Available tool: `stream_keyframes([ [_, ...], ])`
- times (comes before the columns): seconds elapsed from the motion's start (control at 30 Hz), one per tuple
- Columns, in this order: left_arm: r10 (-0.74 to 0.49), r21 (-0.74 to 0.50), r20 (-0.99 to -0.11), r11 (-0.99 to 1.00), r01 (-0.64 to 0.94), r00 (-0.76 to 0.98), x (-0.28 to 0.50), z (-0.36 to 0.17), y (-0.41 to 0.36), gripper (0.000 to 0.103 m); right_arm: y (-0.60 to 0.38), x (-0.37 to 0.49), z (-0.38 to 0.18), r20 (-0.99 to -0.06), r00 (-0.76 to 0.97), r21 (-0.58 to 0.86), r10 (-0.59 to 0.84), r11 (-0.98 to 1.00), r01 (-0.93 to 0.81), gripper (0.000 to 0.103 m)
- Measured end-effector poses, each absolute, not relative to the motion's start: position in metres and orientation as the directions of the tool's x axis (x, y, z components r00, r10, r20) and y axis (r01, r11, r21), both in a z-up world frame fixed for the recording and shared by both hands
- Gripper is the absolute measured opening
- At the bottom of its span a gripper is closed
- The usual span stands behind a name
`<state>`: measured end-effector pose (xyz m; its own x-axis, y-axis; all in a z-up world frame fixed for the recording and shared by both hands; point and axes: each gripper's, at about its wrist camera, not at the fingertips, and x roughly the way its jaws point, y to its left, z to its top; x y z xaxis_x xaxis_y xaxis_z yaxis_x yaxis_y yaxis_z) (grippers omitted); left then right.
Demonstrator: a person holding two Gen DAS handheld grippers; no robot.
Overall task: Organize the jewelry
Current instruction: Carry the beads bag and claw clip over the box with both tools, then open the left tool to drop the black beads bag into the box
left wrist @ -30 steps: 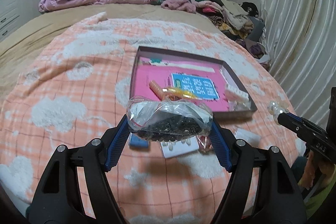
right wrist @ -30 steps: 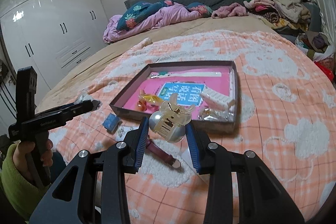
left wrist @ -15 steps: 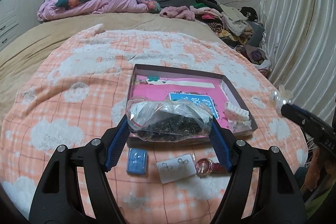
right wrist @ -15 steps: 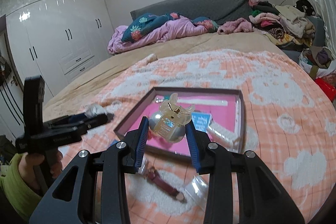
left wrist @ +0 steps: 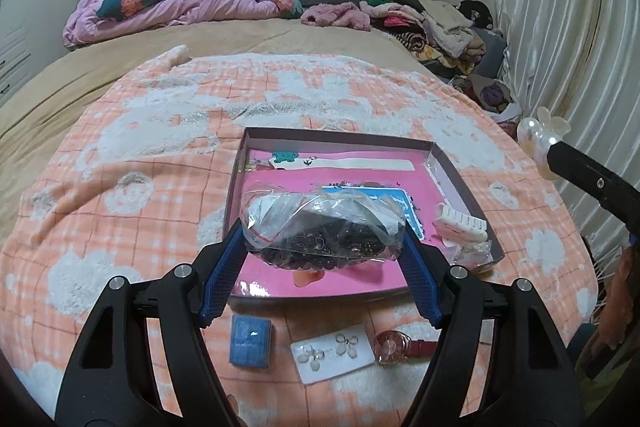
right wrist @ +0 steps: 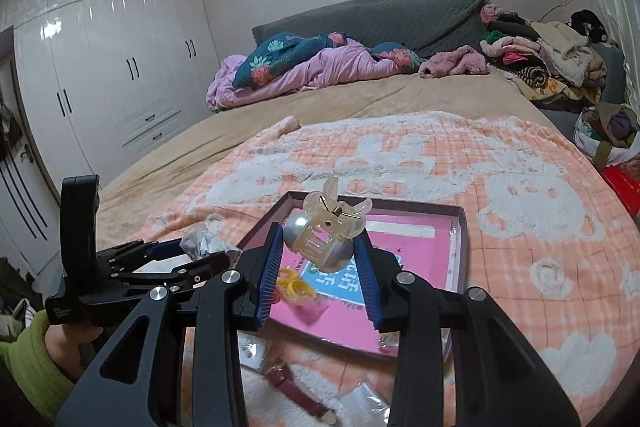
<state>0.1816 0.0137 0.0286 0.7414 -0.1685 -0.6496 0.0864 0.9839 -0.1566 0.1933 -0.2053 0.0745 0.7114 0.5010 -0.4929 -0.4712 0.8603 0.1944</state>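
The left gripper [left wrist: 325, 242] pinches a clear bag [left wrist: 324, 227] of dark beads between its blue pads. The bag hangs over the near part of the box [left wrist: 450, 167], a flat open box with a pink floor on the orange blanket [left wrist: 120, 187].

In the left view, a white clip [left wrist: 460, 227] lies in the box at 3 o'clock from the bag. Below the gripper, on the blanket just outside the box, sit a small blue case [left wrist: 251, 341] at 7 o'clock, a white earring card [left wrist: 334, 351] at 6 o'clock, and a red watch [left wrist: 404, 347] at 5 o'clock. The right view does not show the blue case or the white clip.

The right gripper [right wrist: 320, 251] pinches a pearl clip [right wrist: 324, 235] with its blue pads. The clip is held above the near left side of the box [right wrist: 462, 227]. This view shows a yellow clip [right wrist: 294, 287] in the box at 7 o'clock from the pearl clip; the bag hides that spot in the left view. The watch [right wrist: 296, 387] strap lies at 6 o'clock. At 9 o'clock a hand [right wrist: 68, 347] in a green sleeve holds the left gripper [right wrist: 208, 251].

In the left view the pearl clip [left wrist: 538, 137] shows at the far right, at 2 o'clock.
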Motion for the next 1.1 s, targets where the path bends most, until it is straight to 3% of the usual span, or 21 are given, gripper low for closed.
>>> stream_keyframes([
  [1.1, -0.189, -0.148, -0.762, 0.982, 0.118, 0.620, 0.217, -0.031, -0.024, 0.066, -0.221, 0.234, -0.030, -0.673, 0.599, 0.188, 0.435, 0.883, -0.430, 0.035],
])
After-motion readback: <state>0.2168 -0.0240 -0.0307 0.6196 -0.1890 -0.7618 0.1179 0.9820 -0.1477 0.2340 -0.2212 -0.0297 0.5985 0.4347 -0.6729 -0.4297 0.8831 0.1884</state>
